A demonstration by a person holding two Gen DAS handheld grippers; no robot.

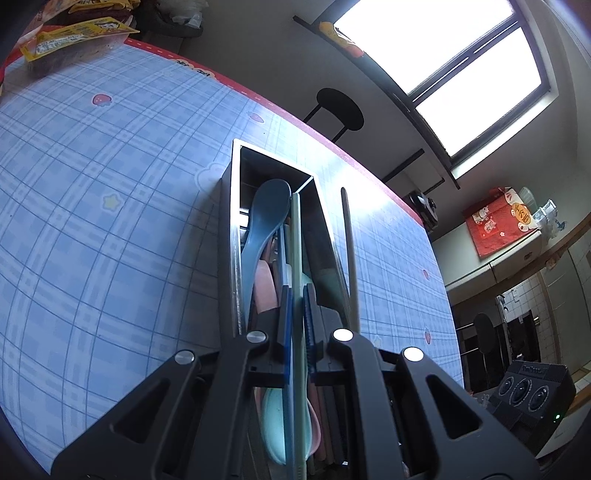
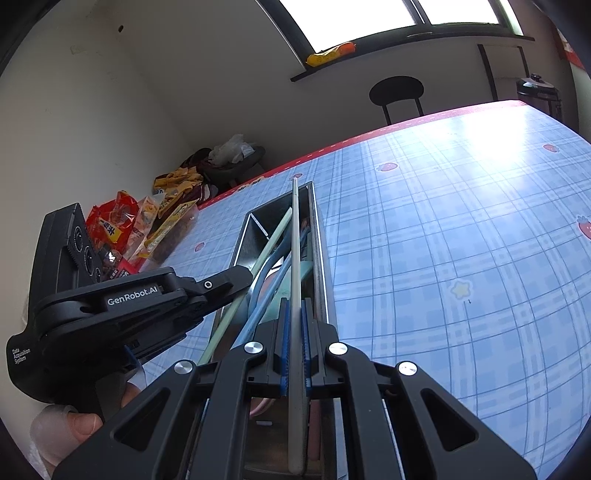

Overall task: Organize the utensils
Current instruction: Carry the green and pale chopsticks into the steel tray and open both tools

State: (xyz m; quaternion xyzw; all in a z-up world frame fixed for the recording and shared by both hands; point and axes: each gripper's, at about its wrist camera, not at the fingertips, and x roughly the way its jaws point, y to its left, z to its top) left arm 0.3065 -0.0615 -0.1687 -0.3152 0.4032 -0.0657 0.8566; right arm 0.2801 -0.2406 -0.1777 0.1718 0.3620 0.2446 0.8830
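Observation:
A steel utensil box [image 1: 236,206] lies on the blue plaid tablecloth [image 1: 110,221] with its open end toward me. It holds a blue spoon [image 1: 267,214], a pink spoon [image 1: 265,284], a mint spoon [image 1: 275,417] and several chopsticks. My left gripper [image 1: 297,295] is shut on a pale green chopstick [image 1: 296,240] lying in the box. My right gripper [image 2: 294,306] is shut on a white chopstick [image 2: 294,240] over the box [image 2: 255,236]. That white chopstick [image 1: 349,251] appears just right of the box. The left gripper [image 2: 236,280] and green chopstick [image 2: 266,247] also show in the right wrist view.
Snack packets [image 2: 147,225] are piled at the table's far left corner and show in the left wrist view [image 1: 70,33] too. A black chair [image 2: 397,92] stands beyond the red table edge [image 2: 406,123]. A wall and a window are behind.

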